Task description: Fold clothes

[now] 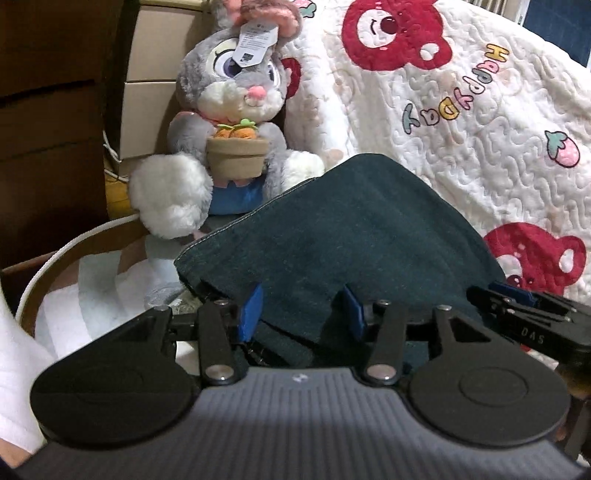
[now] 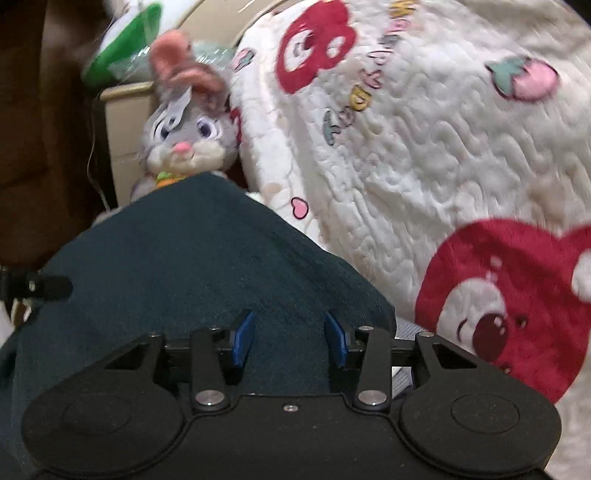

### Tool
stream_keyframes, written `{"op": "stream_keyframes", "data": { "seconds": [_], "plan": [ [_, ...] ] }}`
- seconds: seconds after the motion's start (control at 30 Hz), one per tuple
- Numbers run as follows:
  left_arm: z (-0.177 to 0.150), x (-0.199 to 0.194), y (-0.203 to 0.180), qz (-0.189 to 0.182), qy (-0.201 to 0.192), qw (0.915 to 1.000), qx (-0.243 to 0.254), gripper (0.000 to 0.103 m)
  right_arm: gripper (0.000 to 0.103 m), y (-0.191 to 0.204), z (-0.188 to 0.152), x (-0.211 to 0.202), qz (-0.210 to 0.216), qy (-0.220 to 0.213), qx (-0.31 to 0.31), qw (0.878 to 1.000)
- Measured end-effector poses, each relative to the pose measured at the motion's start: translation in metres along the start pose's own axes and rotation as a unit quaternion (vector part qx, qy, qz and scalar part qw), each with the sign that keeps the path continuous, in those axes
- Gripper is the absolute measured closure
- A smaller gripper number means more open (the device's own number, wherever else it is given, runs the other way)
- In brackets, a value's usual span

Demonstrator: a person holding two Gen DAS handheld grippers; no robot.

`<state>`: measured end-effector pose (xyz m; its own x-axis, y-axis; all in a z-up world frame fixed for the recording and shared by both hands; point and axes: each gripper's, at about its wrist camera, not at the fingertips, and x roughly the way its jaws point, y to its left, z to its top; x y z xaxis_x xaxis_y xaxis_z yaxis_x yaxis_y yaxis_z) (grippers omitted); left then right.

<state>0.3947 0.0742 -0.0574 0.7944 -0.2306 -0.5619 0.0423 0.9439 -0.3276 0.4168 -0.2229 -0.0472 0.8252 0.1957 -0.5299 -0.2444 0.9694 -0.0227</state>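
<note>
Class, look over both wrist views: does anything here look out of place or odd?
Only slightly: the plush rabbit has a paper tag hanging over one eye. The dark garment is bunched up, not flat, on the quilt.

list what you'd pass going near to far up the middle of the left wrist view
left gripper → dark cloth draped between its blue pads → white quilt with a red bear print at the far end. The plush rabbit sits off to the left, so it is left out.
</note>
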Motion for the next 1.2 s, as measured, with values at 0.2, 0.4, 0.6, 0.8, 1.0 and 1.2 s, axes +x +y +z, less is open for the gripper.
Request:
{"op": "stream_keyframes", "data": {
  "seconds": [0.2, 0.4, 0.6, 0.8, 1.0, 1.2],
  "plan": [
    [-0.004, -0.002, -0.003, 0.005, -0.005, 1.0000, 0.002, 0.055, 0.057, -0.004, -0.009, 0.001, 0.008, 0.004, 0.054, 0.999],
    [0.000, -0.013, -0.012, 0.023, -0.002, 0.9995, 0.023, 0.055, 0.058, 0.042, -0.026, -0.064, 0.039, -0.034, 0.024, 0.998],
    [-0.022, -0.047, -0.042, 0.066, 0.001, 0.9906, 0.120, 0.039, 0.059, 0.069, -0.075, -0.108, 0.059, -0.049, 0.039, 0.996],
    [-0.046, -0.093, -0.068, 0.077, 0.026, 0.9867, 0.141, 0.030, 0.054, 0.055, -0.103, -0.158, 0.064, -0.029, 0.084, 0.994],
    [-0.051, -0.159, -0.094, 0.021, 0.050, 0.9945, 0.090, 0.019, 0.037, 0.038, -0.117, -0.239, 0.089, -0.063, 0.070, 0.992],
    [-0.103, -0.232, -0.139, 0.063, 0.025, 0.9835, 0.167, 0.003, 0.023, 0.029, -0.137, -0.313, 0.050, -0.097, 0.112, 0.988]
  ]
}}
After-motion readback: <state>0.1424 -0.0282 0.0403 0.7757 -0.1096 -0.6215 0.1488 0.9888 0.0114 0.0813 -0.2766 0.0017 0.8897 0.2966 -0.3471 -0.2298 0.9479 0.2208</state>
